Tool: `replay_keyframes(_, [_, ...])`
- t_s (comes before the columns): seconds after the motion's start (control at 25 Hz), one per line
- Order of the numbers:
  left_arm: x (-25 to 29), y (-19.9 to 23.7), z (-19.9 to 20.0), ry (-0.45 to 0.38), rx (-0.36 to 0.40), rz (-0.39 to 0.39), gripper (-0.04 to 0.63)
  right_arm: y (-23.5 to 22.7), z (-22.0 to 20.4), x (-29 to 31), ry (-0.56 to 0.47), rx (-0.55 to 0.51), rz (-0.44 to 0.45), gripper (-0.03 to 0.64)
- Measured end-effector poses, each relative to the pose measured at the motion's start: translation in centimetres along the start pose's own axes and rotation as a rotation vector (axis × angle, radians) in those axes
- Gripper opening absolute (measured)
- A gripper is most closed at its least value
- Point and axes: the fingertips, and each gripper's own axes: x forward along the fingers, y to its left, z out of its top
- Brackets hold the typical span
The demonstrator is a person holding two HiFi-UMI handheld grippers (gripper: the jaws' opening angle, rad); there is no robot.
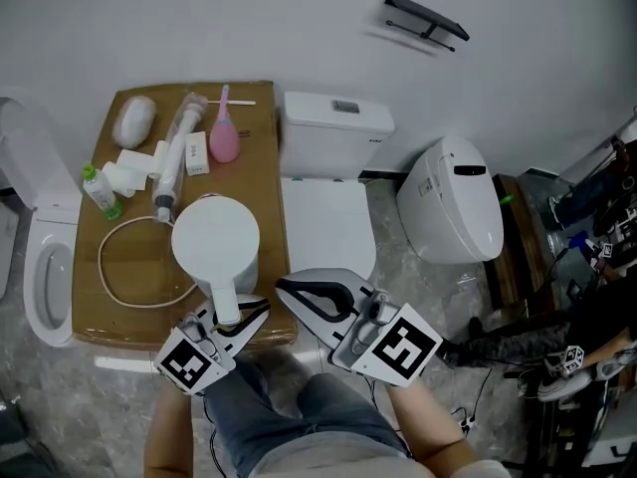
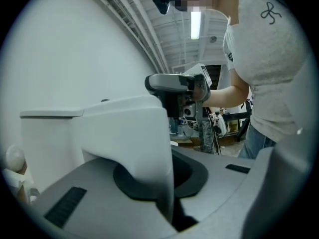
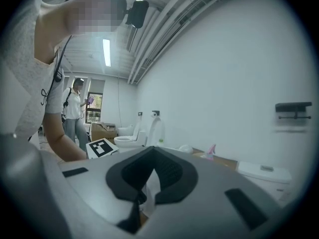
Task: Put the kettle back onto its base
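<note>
A white kettle [image 1: 214, 235] stands on the wooden table [image 1: 264, 167], seen from above, with its handle [image 1: 225, 297] pointing toward me. My left gripper [image 1: 231, 319] is shut on that handle at the table's near edge. In the left gripper view the white handle [image 2: 144, 133] fills the space between the jaws. A white cord [image 1: 124, 267] loops on the table and runs in under the kettle; no base shows. My right gripper [image 1: 291, 292] hovers to the kettle's right with its jaws together and nothing in them. It appears again as a dark gripper [image 2: 172, 83] in the left gripper view.
On the table's far part lie a pink bottle [image 1: 223, 137], a green-capped bottle [image 1: 100, 192], a clear tube [image 1: 171, 162] and small white boxes. A toilet with tank [image 1: 336, 132] stands right of the table, another toilet [image 1: 453, 202] further right, a third [image 1: 45, 277] at left.
</note>
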Motion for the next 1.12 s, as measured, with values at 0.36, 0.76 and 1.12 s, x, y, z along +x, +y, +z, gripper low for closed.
replay_keyframes(0.36, [-2.4, -0.2, 0.1, -0.026, 0.01, -0.095, 0.087, 0.4, 0.2, 0.2, 0.013, 0.005, 0.013, 0.008])
replay_keyframes(0.76, [-5.9, 1.5, -0.4, -0.048, -0.13, -0.168, 0.111, 1.0, 0.1, 1.4, 0.024, 0.002, 0.024, 0.008])
replay_keyframes(1.12, [-9.5, 3.4, -1.4, 0.01, -0.103, -0.074, 0.132, 1.9, 0.7, 2.9, 0.025, 0.003, 0.042, 0.008])
